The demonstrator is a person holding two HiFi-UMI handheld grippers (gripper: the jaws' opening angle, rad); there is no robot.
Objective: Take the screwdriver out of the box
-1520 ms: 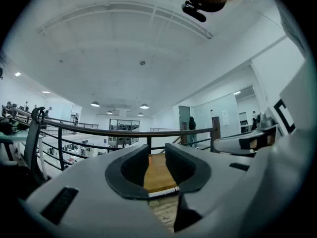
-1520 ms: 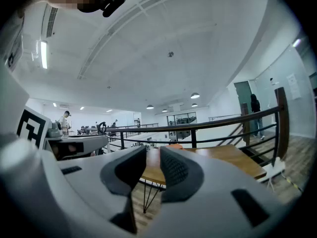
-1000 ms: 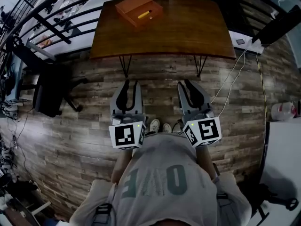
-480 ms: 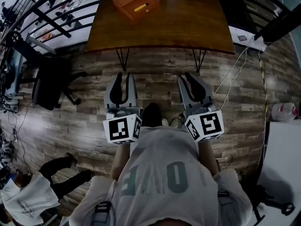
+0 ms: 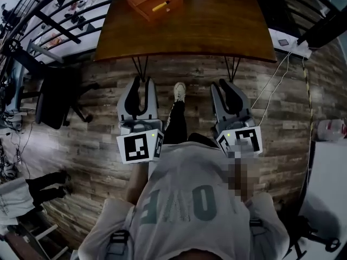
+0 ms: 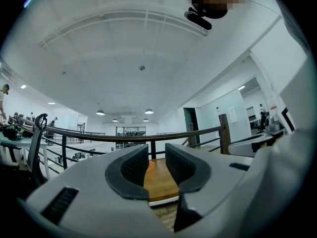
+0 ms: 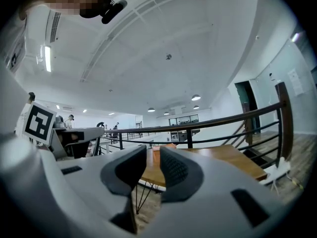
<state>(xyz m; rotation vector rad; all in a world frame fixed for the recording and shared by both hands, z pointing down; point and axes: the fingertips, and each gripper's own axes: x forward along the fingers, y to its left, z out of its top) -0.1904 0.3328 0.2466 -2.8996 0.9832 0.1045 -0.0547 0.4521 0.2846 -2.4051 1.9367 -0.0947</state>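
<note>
An orange box [image 5: 153,0] lies open on the far left part of a brown wooden table [image 5: 217,31]. Inside it rests a yellow screwdriver [image 5: 160,6]. Both grippers hang over the wood floor, well short of the table. My left gripper [image 5: 142,83] is open and holds nothing. My right gripper [image 5: 224,85] is also open and empty. In the right gripper view, the box [image 7: 162,148] shows as an orange patch beyond the right gripper [image 7: 153,158]. The left gripper view shows only the table top [image 6: 157,180] past the left gripper [image 6: 156,155].
A black office chair [image 5: 54,99] stands on the floor at the left. A black railing [image 5: 65,23] runs behind the table. Cables [image 5: 268,91] and a white power strip [image 5: 290,46] lie at the right. Another person [image 5: 19,194] is at the lower left. My foot [image 5: 179,91] steps forward.
I have walked toward the table, which now sits closer below the grippers. One foot has swung forward between them. The bystander at the lower left has shifted left.
</note>
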